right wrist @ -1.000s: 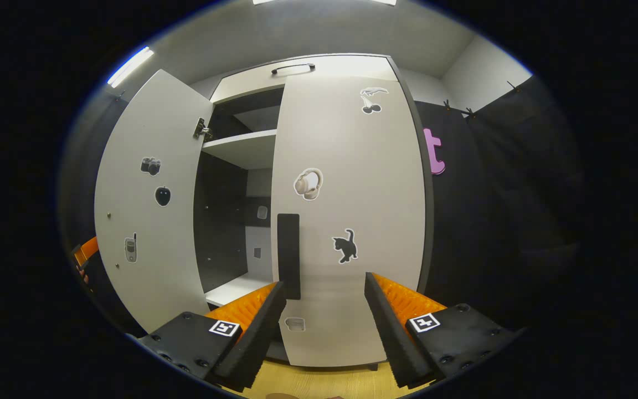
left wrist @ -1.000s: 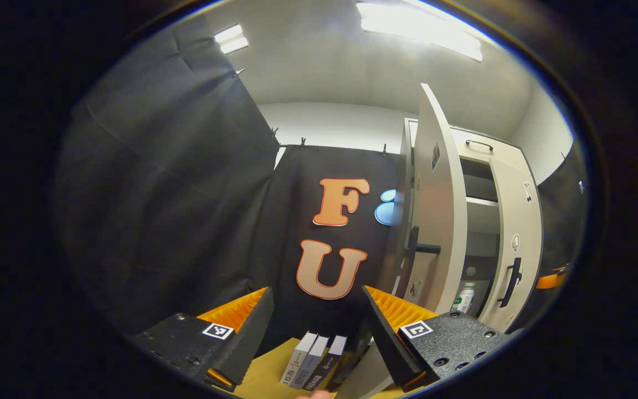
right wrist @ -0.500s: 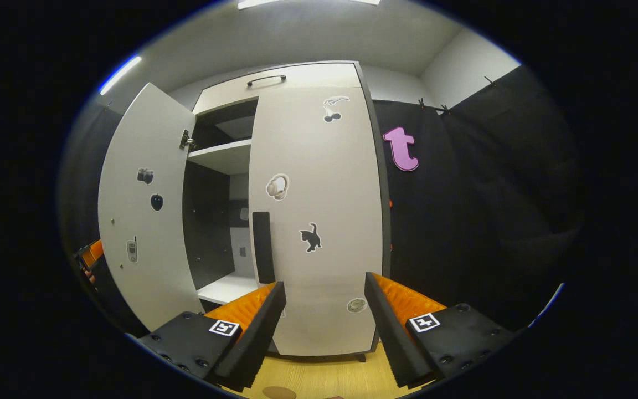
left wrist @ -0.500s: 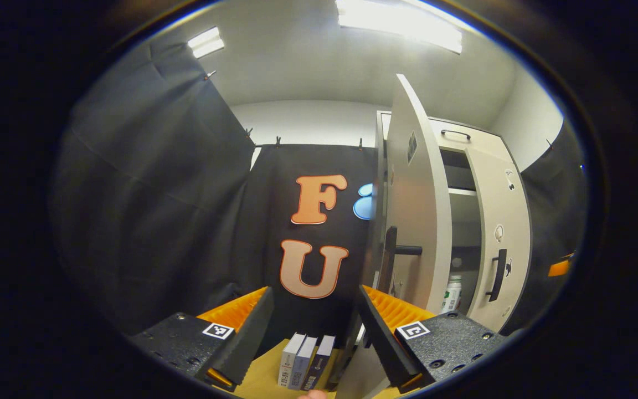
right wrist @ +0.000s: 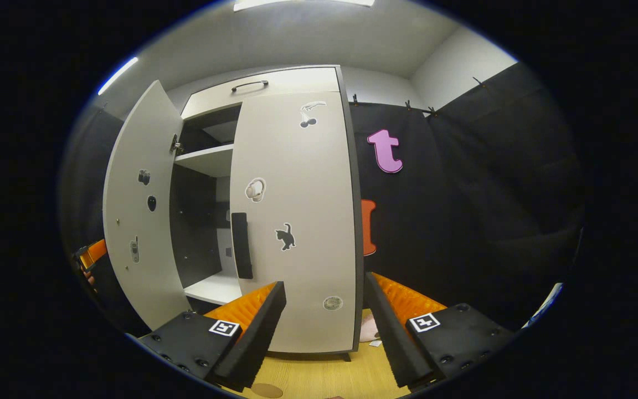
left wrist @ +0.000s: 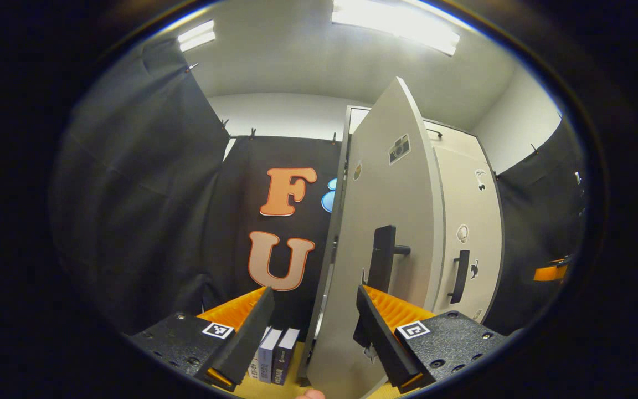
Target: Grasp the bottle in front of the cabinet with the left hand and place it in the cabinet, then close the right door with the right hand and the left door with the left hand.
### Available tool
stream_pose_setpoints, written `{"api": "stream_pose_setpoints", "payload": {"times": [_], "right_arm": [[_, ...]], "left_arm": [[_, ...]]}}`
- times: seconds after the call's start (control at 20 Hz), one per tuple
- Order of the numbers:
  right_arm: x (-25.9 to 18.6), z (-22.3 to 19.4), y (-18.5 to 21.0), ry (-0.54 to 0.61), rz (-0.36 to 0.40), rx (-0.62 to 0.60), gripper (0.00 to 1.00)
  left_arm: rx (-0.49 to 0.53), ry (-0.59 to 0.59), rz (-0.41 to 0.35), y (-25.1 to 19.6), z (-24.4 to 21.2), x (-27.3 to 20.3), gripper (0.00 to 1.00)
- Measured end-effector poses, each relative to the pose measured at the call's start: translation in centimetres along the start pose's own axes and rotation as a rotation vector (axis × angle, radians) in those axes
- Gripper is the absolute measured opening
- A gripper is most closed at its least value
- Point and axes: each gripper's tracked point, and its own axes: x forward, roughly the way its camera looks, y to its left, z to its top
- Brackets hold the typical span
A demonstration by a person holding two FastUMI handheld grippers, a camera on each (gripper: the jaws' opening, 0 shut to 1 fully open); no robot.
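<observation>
Two doors of the cabinet [right wrist: 291, 80] stand differently: the right door [right wrist: 297, 221] lies flush against the frame, while the left door [right wrist: 142, 216] hangs partly open. In the right gripper view, the right gripper [right wrist: 322, 310] is spread wide and holds nothing; the shut door sits straight ahead between its fingers, its dark handle [right wrist: 241, 245] up and to the left of them. Through the gap beside that door, shelves [right wrist: 208, 160] show inside, but the bottle cannot be made out there, perhaps hidden behind the shut door. Far to the left of this gripper, past the open door's edge, a bit of the other tool peeks out.

From the left gripper view, the left gripper [left wrist: 313, 313] is also spread wide and empty. The left door [left wrist: 385, 233] rises just ahead, its outer face turned toward the camera, and its handle [left wrist: 382, 266] sits just above the right-hand finger [left wrist: 382, 327]; whether they touch is unclear. Some books [left wrist: 274, 354] stand low between the fingers.
</observation>
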Motion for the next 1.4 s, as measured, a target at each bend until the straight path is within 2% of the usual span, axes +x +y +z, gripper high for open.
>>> {"api": "stream_pose_setpoints", "payload": {"times": [0.15,0.2,0.25,0.3,0.35,0.5,0.55,0.6,0.95,1.25,1.4], "right_arm": [[-0.6,-0.3,-1.1,0.005,-0.017,0.002,0.95],[-0.8,-0.3,-1.5,0.006,-0.025,-0.002,0.95],[-1.1,-0.2,-1.9,0.004,-0.034,-0.006,0.95],[-1.5,0.0,-2.3,-0.001,-0.044,-0.008,0.95],[-1.8,0.3,-2.7,-0.009,-0.054,-0.012,0.95],[-2.5,0.5,-3.4,-0.022,-0.077,-0.018,0.95],[-2.7,0.6,-3.5,-0.022,-0.079,-0.014,0.95],[-2.9,0.6,-3.6,-0.020,-0.080,-0.011,0.95],[-3.9,0.2,-5.0,-0.006,-0.118,0.002,0.95],[-4.4,0.6,-6.1,-0.013,-0.144,-0.010,0.95],[-4.1,0.3,-6.4,-0.007,-0.150,-0.007,0.95]], "left_arm": [[-0.028,0.006,-0.037,-2.1,-0.5,0.6,0.92],[-0.036,0.009,-0.054,-2.8,-0.7,0.8,0.87],[-0.042,0.012,-0.069,-3.4,-0.8,1.1,0.92],[-0.043,0.013,-0.083,-4.1,-0.9,1.3,0.87],[-0.040,0.014,-0.097,-4.9,-1.1,1.6,0.92],[-0.033,0.028,-0.156,-7.7,-1.8,2.8,0.92],[-0.035,0.037,-0.183,-8.8,-2.2,3.3,0.96],[-0.035,0.043,-0.202,-9.7,-2.5,3.7,0.94],[-0.071,0.062,-0.238,-12.4,-4.0,6.2,0.94],[-0.064,0.083,-0.205,-12.9,-6.0,9.1,0.94],[-0.069,0.088,-0.213,-13.6,-6.5,10.4,0.94]]}}
